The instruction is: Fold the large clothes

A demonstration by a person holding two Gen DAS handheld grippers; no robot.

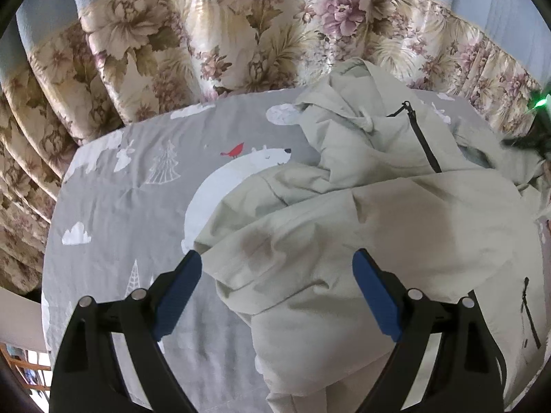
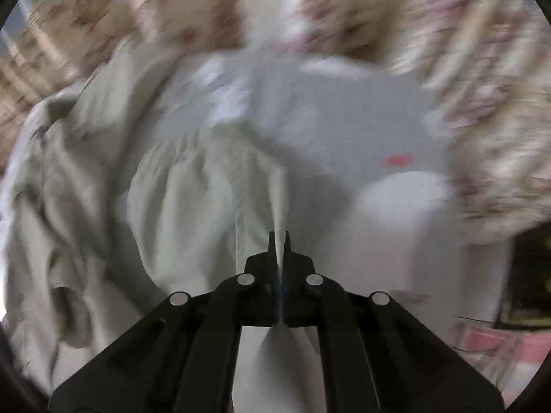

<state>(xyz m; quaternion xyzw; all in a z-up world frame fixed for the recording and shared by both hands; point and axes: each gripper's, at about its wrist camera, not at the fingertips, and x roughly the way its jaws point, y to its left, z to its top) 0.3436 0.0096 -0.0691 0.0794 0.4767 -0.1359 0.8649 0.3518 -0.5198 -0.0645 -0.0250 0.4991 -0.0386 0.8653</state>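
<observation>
Step in hand: an early fold of the pale green jacket (image 1: 344, 227), judging by how loosely it lies.
Jacket's place: heaped on the grey printed bedsheet (image 1: 131, 199), toward the right in the left wrist view, zip (image 1: 425, 141) facing up, a flap lying over its near part.
Right gripper (image 2: 279, 241): jaws together, clamped on a thin ridge of the jacket's cloth that rises between them.
Left gripper (image 1: 277, 268): jaws wide apart, nothing pinched; it hovers over the near flap, blue pads (image 1: 179, 296) either side of it.
Next move calls for: the left jaws to take a matching edge so both hands can carry the cloth across evenly.
Hard to make out: the right wrist view is smeared, so which part of the jacket is pinched cannot be told.
Cut off: the jacket's right side runs out of the left view; floral curtain (image 1: 206, 41) fills the rear.
</observation>
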